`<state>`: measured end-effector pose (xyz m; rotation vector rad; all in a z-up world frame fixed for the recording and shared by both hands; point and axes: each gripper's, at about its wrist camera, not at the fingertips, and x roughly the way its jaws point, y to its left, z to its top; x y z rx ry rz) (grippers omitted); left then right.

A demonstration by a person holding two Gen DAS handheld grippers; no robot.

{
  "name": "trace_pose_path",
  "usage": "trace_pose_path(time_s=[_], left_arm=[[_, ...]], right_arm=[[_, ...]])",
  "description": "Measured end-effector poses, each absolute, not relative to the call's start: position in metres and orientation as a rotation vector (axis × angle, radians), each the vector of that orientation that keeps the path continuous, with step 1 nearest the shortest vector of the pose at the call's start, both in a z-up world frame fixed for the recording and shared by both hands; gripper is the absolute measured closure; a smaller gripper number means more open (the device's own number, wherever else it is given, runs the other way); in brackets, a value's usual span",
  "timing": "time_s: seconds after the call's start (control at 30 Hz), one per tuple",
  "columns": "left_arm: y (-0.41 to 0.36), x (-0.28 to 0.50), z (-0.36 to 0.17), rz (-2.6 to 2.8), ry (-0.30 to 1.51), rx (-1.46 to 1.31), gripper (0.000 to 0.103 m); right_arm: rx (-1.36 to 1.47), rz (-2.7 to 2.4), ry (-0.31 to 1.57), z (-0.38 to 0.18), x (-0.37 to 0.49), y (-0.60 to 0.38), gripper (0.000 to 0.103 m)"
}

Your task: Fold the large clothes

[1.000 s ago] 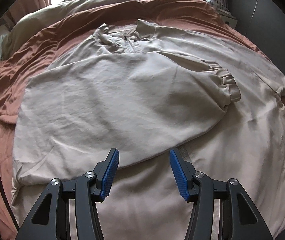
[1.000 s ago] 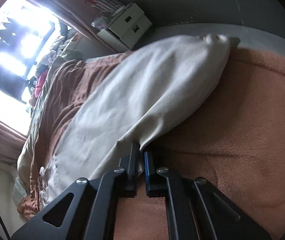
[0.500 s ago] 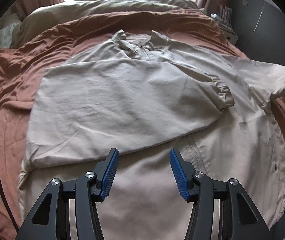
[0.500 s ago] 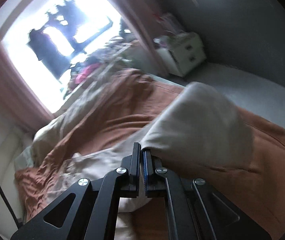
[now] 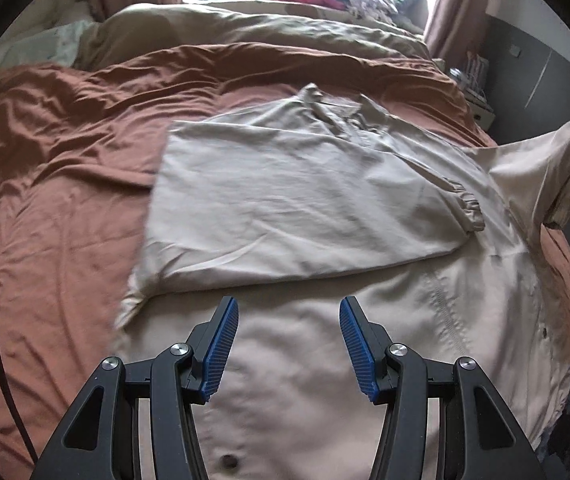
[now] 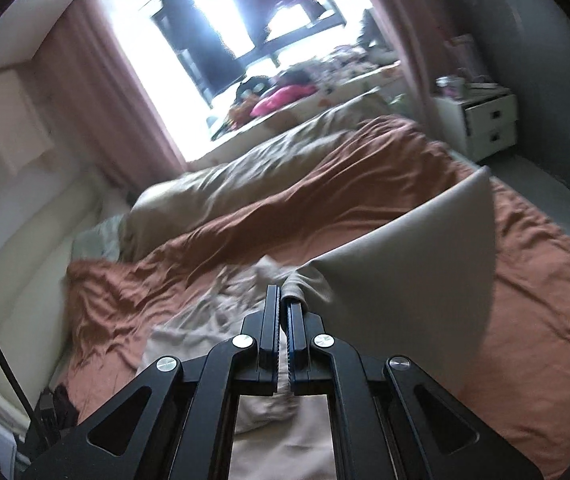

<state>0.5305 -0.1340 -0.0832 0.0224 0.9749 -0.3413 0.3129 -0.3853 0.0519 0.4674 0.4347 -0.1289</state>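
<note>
while the right gripper (image 6: 283,312) has its jaws clamped on the lifted sleeve (image 6: 417,256), the jacket (image 5: 325,208) lies toward 12 o'clock of the left gripper (image 5: 289,344), whose jaws stand apart and empty.

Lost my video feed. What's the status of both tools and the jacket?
Left tool open, empty, over the beige jacket. Right tool shut on its sleeve, raised off the brown blanket. Nothing in the way.
</note>
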Motion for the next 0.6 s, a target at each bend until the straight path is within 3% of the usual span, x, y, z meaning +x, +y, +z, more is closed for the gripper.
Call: trace_pose_path(time_s=[0.37,0.6], left_arm=[[-0.074,0.521,-0.097,-0.304,0.986,0.005,0.048],[-0.053,0.52,-0.113,-0.29,1.013,-0.031,0.048]], right_arm=[[0.425,-0.022,0.638,0.013,0.439,-0.338,0.103],[0.406,-0.003,0.861,-0.054,0.492,-0.317,0.102]])
